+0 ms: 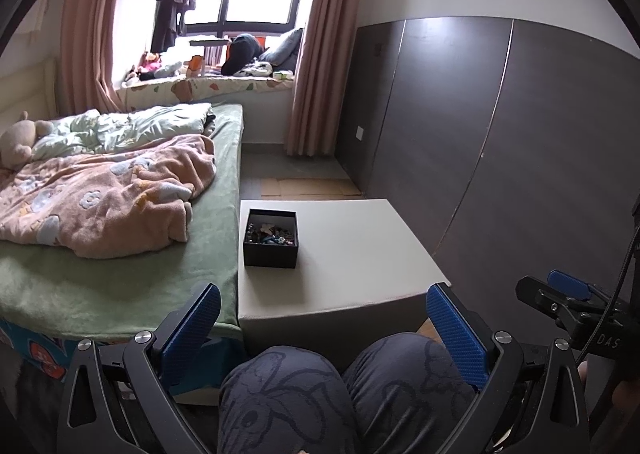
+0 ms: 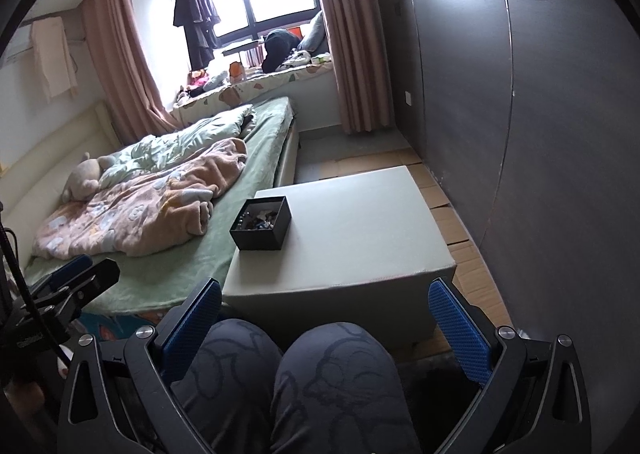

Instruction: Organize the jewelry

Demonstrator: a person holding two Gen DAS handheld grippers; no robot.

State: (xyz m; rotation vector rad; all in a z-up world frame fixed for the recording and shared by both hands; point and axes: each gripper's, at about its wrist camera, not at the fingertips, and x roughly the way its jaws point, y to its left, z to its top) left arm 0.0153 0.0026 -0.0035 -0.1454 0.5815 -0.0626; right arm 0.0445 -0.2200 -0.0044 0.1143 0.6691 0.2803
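Both grippers are held low over the person's knees (image 1: 320,390), the left gripper (image 1: 324,318) and the right gripper (image 2: 326,314) each with its blue pads spread wide and nothing between them. Ahead stands a pale square table (image 1: 360,254), pushed up against the bed (image 1: 120,274). On it, near the edge closest to the bed, sits a small black box (image 1: 271,238) with no lid, and a jumble of jewelry (image 1: 272,233) lies inside it. That fits either pieces already gathered in or a heap waiting to be sorted out; I can't say which.

My worry would be the tangle: pulling one piece could drag others up with it, and the light box might tip or slide off toward the bed, scattering small bits into the green sheet. Wide pads may also fumble anything thin.

Most of the tabletop is bare to the right of the box. A dark wardrobe (image 1: 500,134) closes in the right side, so room there is tighter.
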